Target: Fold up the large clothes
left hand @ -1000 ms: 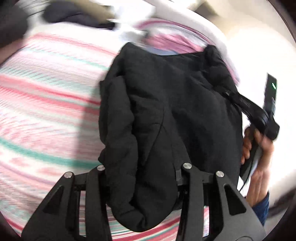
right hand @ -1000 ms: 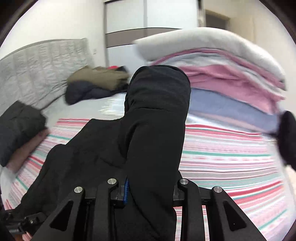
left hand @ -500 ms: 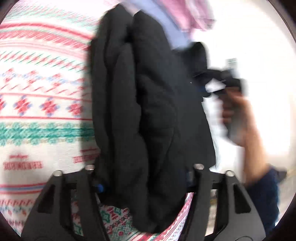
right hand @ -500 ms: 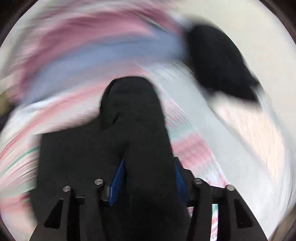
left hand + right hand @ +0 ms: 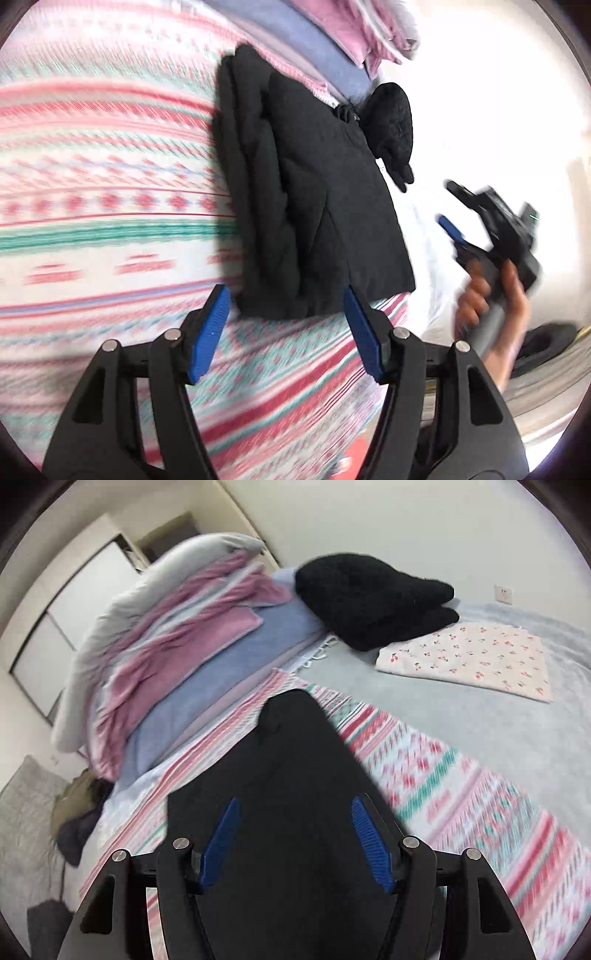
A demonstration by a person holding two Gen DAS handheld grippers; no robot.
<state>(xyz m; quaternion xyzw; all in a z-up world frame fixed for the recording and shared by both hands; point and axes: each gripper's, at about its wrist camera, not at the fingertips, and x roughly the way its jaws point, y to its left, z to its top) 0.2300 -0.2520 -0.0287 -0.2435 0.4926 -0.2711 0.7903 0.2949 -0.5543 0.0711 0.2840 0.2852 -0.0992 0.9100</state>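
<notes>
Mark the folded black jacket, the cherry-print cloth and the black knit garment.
Folded black jacket [image 5: 317, 206]: left wrist view, middle of top panel.
Cherry-print cloth [image 5: 469, 661]: right wrist view, centre of fabric.
Black knit garment [image 5: 365, 598]: right wrist view, middle of bundle.

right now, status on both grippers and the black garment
Left gripper open, right gripper open. Black garment folded on striped blanket. Black knit bundle beside it.

No readable text, label, brand or number appeared in either view. The striped blanket [image 5: 110, 229] bore marks at about 8 o'clock in the left wrist view that might have been lettering, but motion blur left them illegible. The cherry-print cloth [image 5: 469, 661] carried only a pattern.
</notes>
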